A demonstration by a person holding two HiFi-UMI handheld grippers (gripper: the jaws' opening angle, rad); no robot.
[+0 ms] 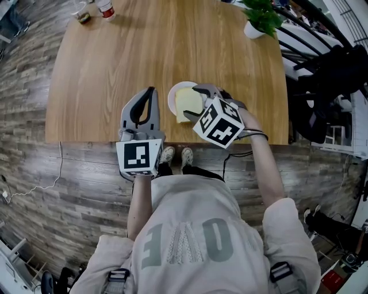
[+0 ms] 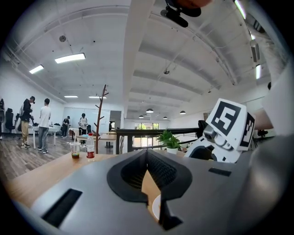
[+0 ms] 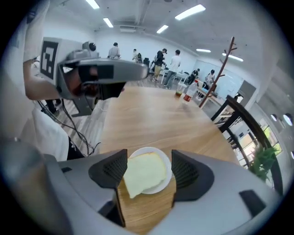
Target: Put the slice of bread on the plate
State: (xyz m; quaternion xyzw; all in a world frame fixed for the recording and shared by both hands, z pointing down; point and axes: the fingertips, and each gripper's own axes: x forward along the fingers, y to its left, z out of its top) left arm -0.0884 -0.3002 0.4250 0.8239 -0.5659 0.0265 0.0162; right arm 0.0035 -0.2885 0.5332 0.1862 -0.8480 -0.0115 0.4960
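Note:
A pale slice of bread (image 1: 188,103) lies on the small white plate (image 1: 173,94) near the table's front edge, hanging over the plate's near rim. In the right gripper view the bread (image 3: 144,172) and plate (image 3: 165,183) sit between the jaws of my right gripper (image 3: 149,165), which is open, one jaw on each side. In the head view my right gripper (image 1: 196,102) is over the plate. My left gripper (image 1: 150,92) is just left of the plate, shut and empty. Through the slit of my left gripper (image 2: 148,158), a bit of plate rim (image 2: 156,207) shows.
The wooden table (image 1: 144,51) stretches away ahead of me. A cup (image 1: 82,12) and a bottle (image 1: 106,8) stand at its far left, a potted plant (image 1: 261,18) at its far right. People stand far off in the room. A dark chair (image 1: 333,80) is at the right.

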